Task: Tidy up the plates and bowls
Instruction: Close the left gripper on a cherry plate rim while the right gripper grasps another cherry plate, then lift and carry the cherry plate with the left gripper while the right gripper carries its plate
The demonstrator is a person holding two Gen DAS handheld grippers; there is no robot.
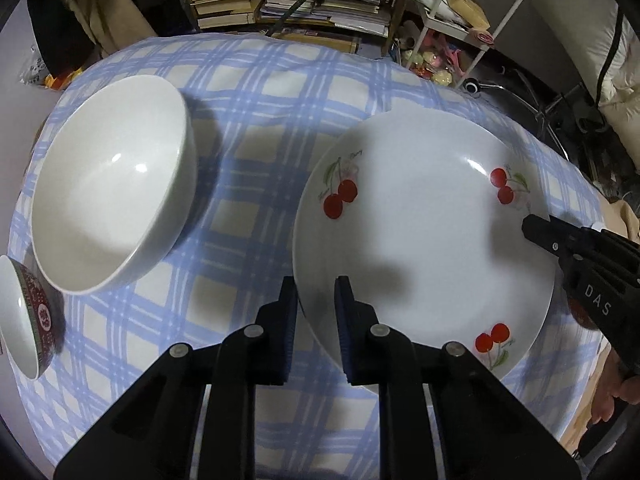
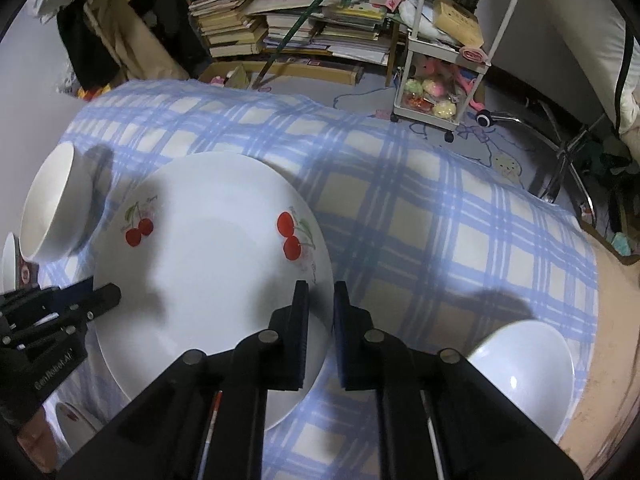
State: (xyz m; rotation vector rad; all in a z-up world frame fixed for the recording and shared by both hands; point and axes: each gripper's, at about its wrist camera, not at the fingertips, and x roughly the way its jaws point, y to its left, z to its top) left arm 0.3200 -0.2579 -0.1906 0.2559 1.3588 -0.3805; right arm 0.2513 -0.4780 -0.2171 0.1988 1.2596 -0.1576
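Note:
A large white plate with red cherry prints (image 1: pixel 420 240) is held between my two grippers above the blue checked tablecloth (image 1: pixel 256 92). My left gripper (image 1: pixel 317 300) straddles the plate's left rim, one finger on each side. My right gripper (image 2: pixel 321 300) straddles its right rim (image 2: pixel 320 280) the same way, and its tip (image 1: pixel 536 228) shows in the left wrist view. The plate also shows in the right wrist view (image 2: pixel 208 272). A big white bowl (image 1: pixel 108 196) sits left of the plate. A small bowl with a red patterned outside (image 1: pixel 28 316) sits at the far left.
Another white bowl (image 2: pixel 524 376) sits near the table's right edge. A small cherry-print dish (image 2: pixel 74 420) peeks out under the plate at lower left. Stacked books (image 2: pixel 280 20) and a white cart (image 2: pixel 444 60) stand beyond the table's far edge.

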